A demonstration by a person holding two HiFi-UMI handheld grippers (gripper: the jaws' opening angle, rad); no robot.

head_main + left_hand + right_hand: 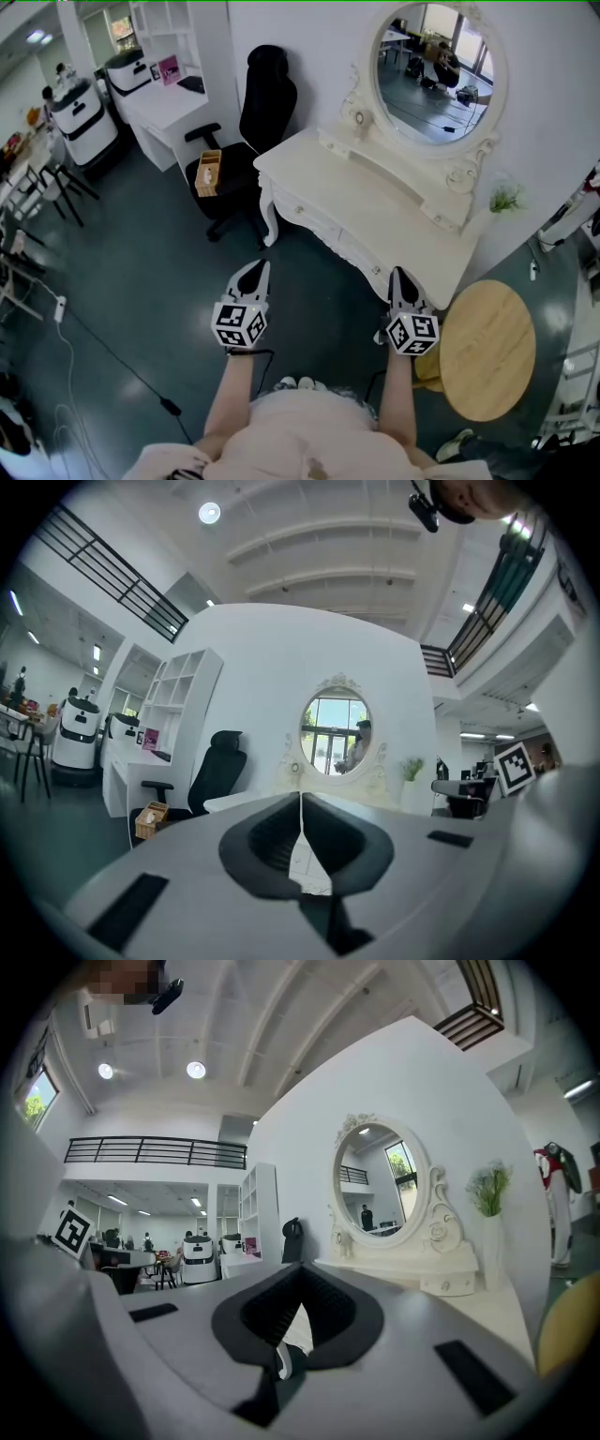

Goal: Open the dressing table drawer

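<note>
Left gripper and right gripper both sit level out front, fingers pinched together on nothing, short of the drawer in the front of the white dressing-table bench. I'd spread one pair first, square it on the drawer handle, then pull straight back so nothing jams.

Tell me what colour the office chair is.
The chair is black; the head view shows it best.
</note>
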